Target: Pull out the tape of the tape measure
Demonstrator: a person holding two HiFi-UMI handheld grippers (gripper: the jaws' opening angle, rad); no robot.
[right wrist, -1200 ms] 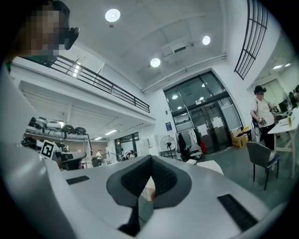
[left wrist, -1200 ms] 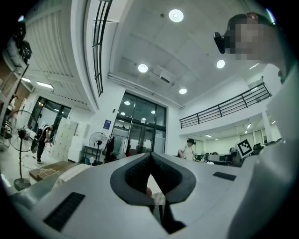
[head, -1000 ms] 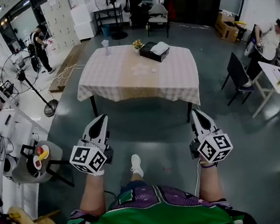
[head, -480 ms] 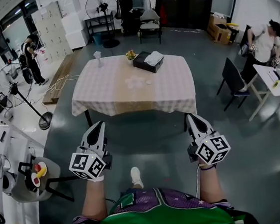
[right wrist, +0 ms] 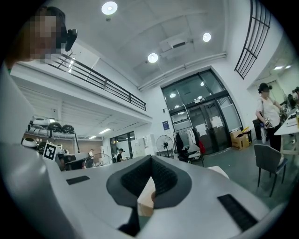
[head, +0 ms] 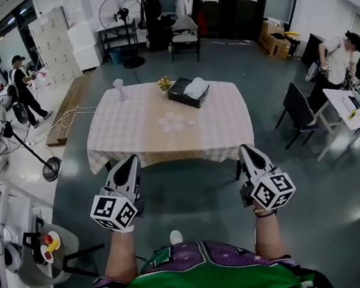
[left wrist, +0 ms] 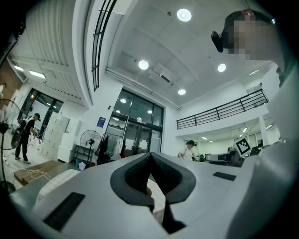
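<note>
In the head view a table (head: 134, 142) with a checked cloth stands ahead of me. On it are a black box (head: 184, 93) with a white cloth on top, a small flower pot (head: 164, 84), a pale cup (head: 119, 86) and some small white things (head: 172, 121). I cannot make out a tape measure. My left gripper (head: 131, 160) and right gripper (head: 245, 149) are held level short of the table's near edge. Both are shut with nothing between the jaws, as the left gripper view (left wrist: 149, 157) and right gripper view (right wrist: 151, 159) also show.
A black chair (head: 297, 110) and a white side table (head: 353, 104) with a person beside it stand at the right. Standing fans (head: 3, 121) and a grey stool (head: 46, 247) line the left. Another person stands far left. Dark floor lies between me and the table.
The table has come nearer and both grippers have advanced toward its near edge, now reaching it in the picture. Both stay shut and empty.
</note>
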